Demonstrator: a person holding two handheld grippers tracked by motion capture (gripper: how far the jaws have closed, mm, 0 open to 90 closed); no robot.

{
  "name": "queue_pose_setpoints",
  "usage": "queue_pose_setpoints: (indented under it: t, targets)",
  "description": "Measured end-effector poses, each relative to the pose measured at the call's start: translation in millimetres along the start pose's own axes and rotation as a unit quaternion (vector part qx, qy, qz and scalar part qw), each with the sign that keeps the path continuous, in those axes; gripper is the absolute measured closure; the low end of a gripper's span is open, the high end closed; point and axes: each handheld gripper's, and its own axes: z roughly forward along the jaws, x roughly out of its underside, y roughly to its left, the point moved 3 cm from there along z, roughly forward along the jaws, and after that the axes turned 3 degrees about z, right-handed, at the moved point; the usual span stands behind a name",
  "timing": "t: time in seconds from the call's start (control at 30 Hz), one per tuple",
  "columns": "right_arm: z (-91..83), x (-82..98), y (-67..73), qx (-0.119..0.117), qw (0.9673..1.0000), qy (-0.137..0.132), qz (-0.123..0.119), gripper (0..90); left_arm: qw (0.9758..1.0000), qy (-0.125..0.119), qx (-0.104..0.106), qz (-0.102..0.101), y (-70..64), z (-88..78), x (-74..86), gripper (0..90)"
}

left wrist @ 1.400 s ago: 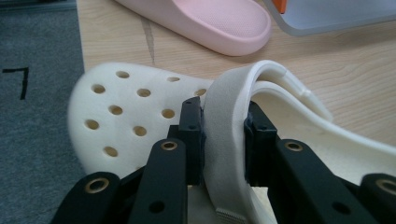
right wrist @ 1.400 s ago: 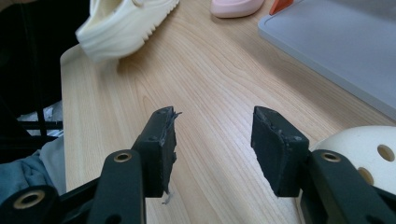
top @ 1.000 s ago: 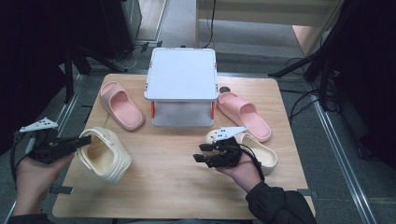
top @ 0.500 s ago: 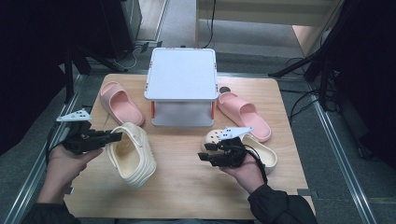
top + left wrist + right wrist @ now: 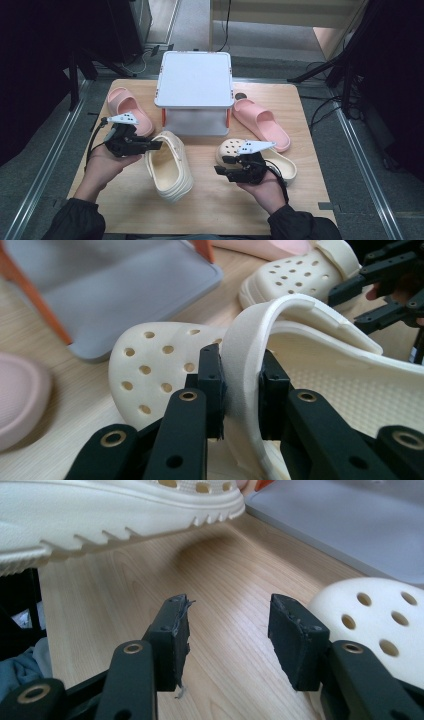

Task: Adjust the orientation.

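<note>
A cream clog [image 5: 170, 167] hangs tilted above the table's middle. My left gripper [image 5: 154, 145] is shut on its side rim; in the left gripper view the pads [image 5: 210, 382] squeeze the clog's wall [image 5: 242, 355]. From the right gripper view I see the clog's ridged sole [image 5: 100, 515] in the air with a shadow beneath it. A second cream clog [image 5: 265, 157] lies flat at the right. My right gripper [image 5: 222, 166] hovers open beside its toe [image 5: 375, 610], its jaws [image 5: 230, 630] holding nothing.
A white two-level stand [image 5: 195, 85] with orange legs sits at the back centre. One pink slide [image 5: 127, 107] lies to its left and another [image 5: 260, 122] to its right. Bare wood [image 5: 225, 210] spans the table's front.
My left gripper has carried the cream clog from the table's left edge rightward and forward toward the centre, tilting it. The right gripper has barely moved.
</note>
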Motion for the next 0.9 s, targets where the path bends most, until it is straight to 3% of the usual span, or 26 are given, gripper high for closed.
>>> queue_pose_setpoints:
  t: [0.1, 0.17, 0.33, 0.47, 0.77, 0.9]
  targets:
    - [-1.5, 1.5, 0.2, 0.003, 1.0000, -0.002, 0.004, 50.8, 0.9999, 0.011, 0.000, 0.003, -1.8, 9.3, 1.4, 77.4]
    - [-2.8, 2.8, 1.5, 0.003, 0.9999, -0.006, 0.008, 50.7, 0.9995, 0.031, -0.003, 0.011, -3.3, 20.4, 6.2, 77.3]
    - [-2.8, 5.3, 3.1, 0.004, 0.9999, -0.003, 0.013, 50.1, 0.9990, 0.037, 0.013, 0.022, -10.6, 31.0, 8.3, 75.4]
    - [-3.6, 6.7, 3.4, 0.004, 0.9999, -0.004, 0.014, 50.1, 0.9988, 0.035, 0.031, 0.017, -12.8, 37.8, 11.0, 73.2]
    - [-1.5, 8.3, 4.9, -0.003, 0.9999, 0.001, 0.015, 50.1, 0.9973, 0.053, 0.041, 0.029, -21.9, 48.9, 12.2, 69.6]
    - [0.2, 8.8, 7.2, -0.009, 0.9999, 0.003, 0.014, 50.1, 0.9972, 0.048, 0.053, 0.020, -22.3, 50.2, 13.7, 67.7]
